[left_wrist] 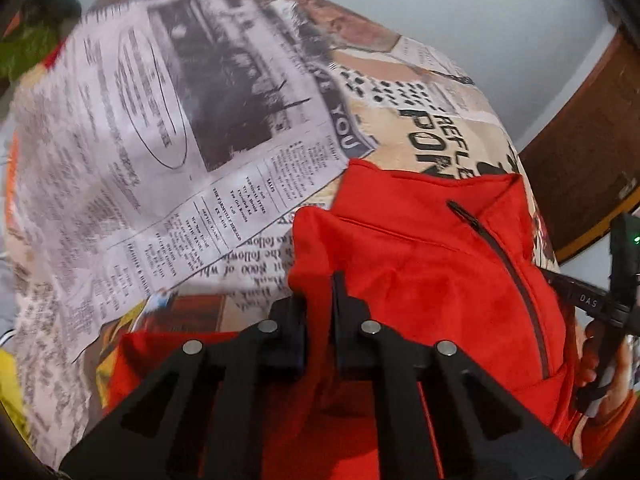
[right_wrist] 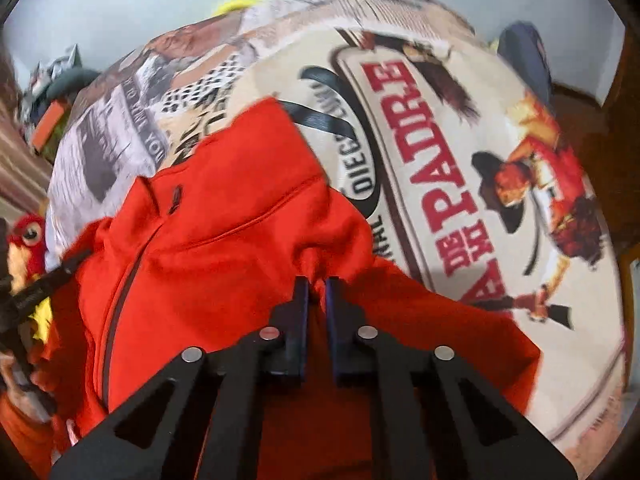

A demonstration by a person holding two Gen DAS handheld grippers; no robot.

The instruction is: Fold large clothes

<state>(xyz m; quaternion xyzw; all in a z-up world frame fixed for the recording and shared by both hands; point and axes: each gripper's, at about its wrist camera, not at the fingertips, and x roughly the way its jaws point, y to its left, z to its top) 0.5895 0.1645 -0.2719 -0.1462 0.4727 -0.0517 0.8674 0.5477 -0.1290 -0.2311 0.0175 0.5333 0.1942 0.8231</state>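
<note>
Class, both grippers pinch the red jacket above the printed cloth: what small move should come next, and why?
Probably lower both together to lay the red jacket flat on the printed cloth. The left gripper and right gripper each pinch a bunched fold, zip facing up.

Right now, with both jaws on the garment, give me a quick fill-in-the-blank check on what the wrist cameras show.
1. The jacket pinched by both grippers is ____ in colour.
2. The left gripper is shut on the jacket's ____.
3. The dark zipper runs down from the jacket's ____.
4. The cloth under the jacket shows the red word ____.

Missing words: red; fabric; collar; PADRE
</note>
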